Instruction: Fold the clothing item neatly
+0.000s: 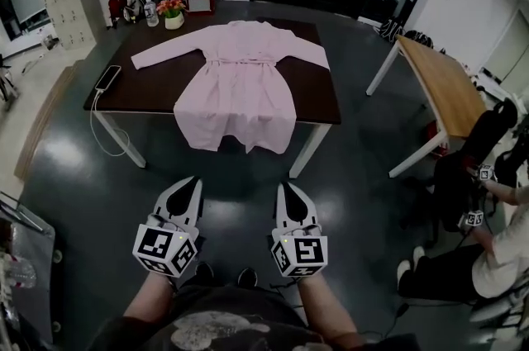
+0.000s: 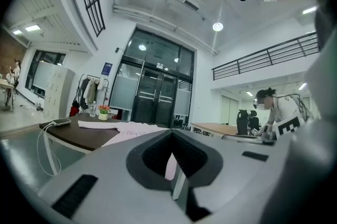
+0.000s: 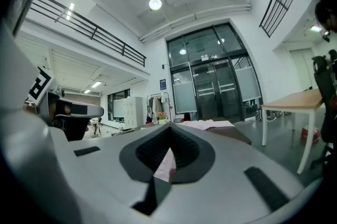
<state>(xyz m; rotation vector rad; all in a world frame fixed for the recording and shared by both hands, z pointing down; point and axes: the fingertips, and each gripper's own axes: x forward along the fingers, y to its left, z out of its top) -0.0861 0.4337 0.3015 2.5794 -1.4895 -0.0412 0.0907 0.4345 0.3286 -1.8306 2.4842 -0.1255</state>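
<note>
Nearest, the left gripper [image 1: 195,181] and the right gripper [image 1: 287,186] are held side by side and level, pointing at the desk. Both pairs of jaws are pressed fully together with nothing between them, as each gripper view confirms. A stretch of dark floor [image 1: 240,184] separates them from the desk [image 1: 322,97], so the fold has not yet begun.

On the desk lies the pink robe [image 1: 240,85], spread flat and face up. Its sleeves reach out to left and right, a belt is tied at the waist, and its hem hangs over the near edge. It looks like thin, limp cloth: light, easily creased and likely to slide on the smooth top. The hanging hem may drag the rest toward the near edge. Pinching the two near hem corners, or a sleeve cuff and the shoulder on the same side, looks the soundest hold.

A phone [image 1: 108,77] lies at the desk's left edge, and a flower pot [image 1: 173,11] stands at the far left.
</note>
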